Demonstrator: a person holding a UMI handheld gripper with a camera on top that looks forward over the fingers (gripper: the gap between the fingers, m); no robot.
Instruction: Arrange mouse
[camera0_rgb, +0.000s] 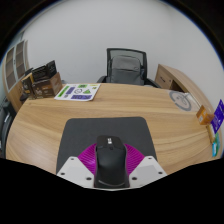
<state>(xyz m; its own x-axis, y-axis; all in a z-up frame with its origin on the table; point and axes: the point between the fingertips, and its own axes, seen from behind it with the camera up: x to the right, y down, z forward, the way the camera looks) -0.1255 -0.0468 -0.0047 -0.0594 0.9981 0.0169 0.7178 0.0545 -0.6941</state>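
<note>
The black mouse (109, 161) sits between the gripper (110, 170) fingers, its rear end running down out of sight, so its full length is hidden. The purple pads (90, 157) press against both its flanks, closed narrow on it. It lies over the near edge of a dark grey mouse mat (106, 133) on the wooden table (40, 125). Beyond the mat lies a printed sheet (78, 92), and a mesh office chair (127, 66) stands behind the table. Shelving (30, 80) to the side holds items too small to identify.

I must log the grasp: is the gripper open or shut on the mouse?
Shut on it: both pads press the black mouse on its sides, above the gray mat.
</note>
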